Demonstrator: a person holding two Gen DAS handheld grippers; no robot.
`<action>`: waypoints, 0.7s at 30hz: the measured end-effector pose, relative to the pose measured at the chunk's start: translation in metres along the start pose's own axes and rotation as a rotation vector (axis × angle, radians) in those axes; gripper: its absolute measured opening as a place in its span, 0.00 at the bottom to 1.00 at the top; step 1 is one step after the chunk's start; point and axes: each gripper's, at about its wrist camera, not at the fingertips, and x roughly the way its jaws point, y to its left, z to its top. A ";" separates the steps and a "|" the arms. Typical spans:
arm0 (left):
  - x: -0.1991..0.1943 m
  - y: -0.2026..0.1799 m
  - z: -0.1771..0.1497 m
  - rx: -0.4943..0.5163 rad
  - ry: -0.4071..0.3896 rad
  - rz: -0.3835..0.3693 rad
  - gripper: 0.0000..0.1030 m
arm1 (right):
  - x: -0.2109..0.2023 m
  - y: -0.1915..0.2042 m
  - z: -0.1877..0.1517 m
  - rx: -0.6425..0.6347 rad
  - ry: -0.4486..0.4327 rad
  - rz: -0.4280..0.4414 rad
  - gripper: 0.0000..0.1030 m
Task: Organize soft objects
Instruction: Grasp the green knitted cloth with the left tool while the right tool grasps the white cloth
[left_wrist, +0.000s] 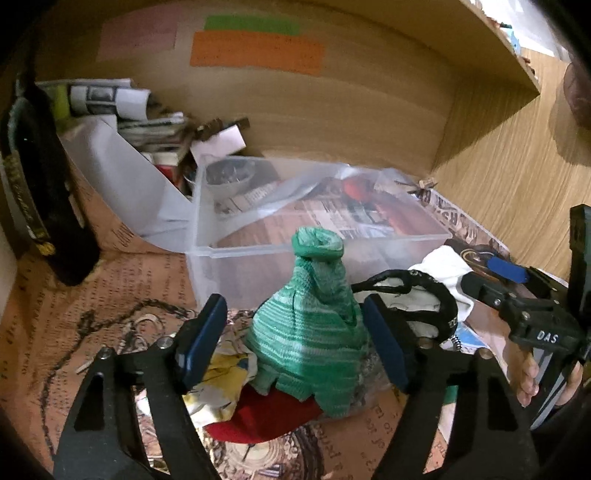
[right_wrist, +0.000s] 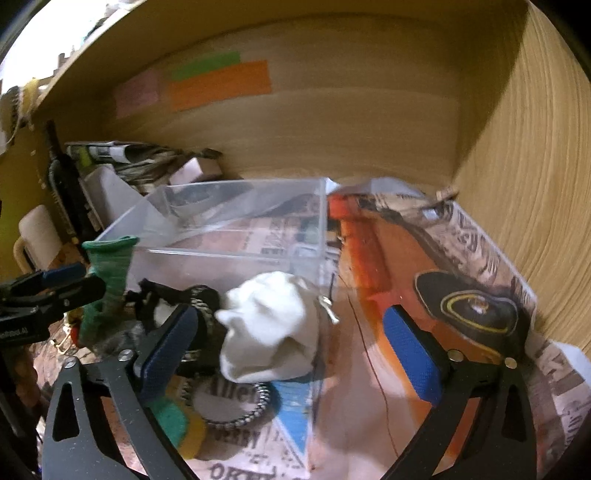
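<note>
The green sock (left_wrist: 310, 325) is framed by the open left gripper (left_wrist: 295, 339) for grasping, the right gripper (right_wrist: 291, 354) likewise spread around the white sock (right_wrist: 269, 328).

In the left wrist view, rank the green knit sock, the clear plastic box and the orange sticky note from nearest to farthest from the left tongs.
1. Green knit sock, between the left tongs.
2. Clear plastic box, just behind the sock.
3. Orange sticky note, high on the back wall.
</note>
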 end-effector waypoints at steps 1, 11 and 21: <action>0.003 0.000 -0.001 -0.003 0.009 -0.009 0.68 | 0.004 -0.003 -0.001 0.012 0.018 0.015 0.90; 0.010 0.000 -0.005 -0.005 0.033 -0.056 0.44 | 0.028 0.000 -0.008 0.017 0.120 0.121 0.34; -0.019 0.002 0.006 -0.031 -0.028 -0.080 0.33 | -0.011 -0.001 0.009 0.005 -0.024 0.092 0.28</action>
